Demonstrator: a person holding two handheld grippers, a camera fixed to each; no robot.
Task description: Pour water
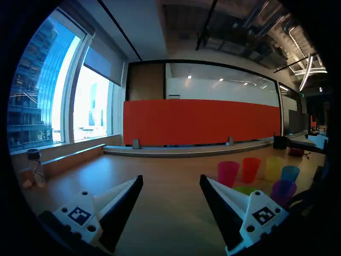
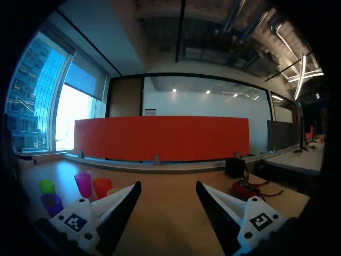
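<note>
In the left gripper view, your left tool (image 1: pixel 171 177) is spread wide with nothing between its two fingers, low over the wooden desk (image 1: pixel 170 213). Far to the tool's left, one clear jar (image 1: pixel 34 164) with a dark lid stands by the window (image 1: pixel 55 98) ledge; you cannot tell what it holds. Straight ahead, one long orange panel (image 1: pixel 200 121) runs across the back of the desk.

Ahead and to the tool's right stand six cups, all upright. In the farther row, from the left, are one pink cup (image 1: pixel 228 173), one orange cup (image 1: pixel 250 169), one yellow cup (image 1: pixel 274 167) and one blue cup (image 1: pixel 290 173). Nearer are one green cup (image 1: pixel 245 189), half hidden behind the right finger, and one purple cup (image 1: pixel 283 192) just beside that finger. Beyond them, further right, sit one black box (image 1: pixel 280 142) and one red item (image 1: pixel 295 151).

In the right gripper view, your right tool (image 2: pixel 168 183) is likewise spread apart, gripping nothing, above the desk. The cups lie to this tool's left. The green cup (image 2: pixel 47 186) and purple cup (image 2: pixel 52 204) are farthest left, then the pink cup (image 2: pixel 83 183), then the orange cup (image 2: pixel 102 187) close to the left finger. That makes four you can count surely here; a pale rim at the finger's edge is too hidden to name. Ahead of the right finger sit the black box (image 2: pixel 235 167) and the red item (image 2: pixel 245 187), with dark cables trailing from it.
</note>
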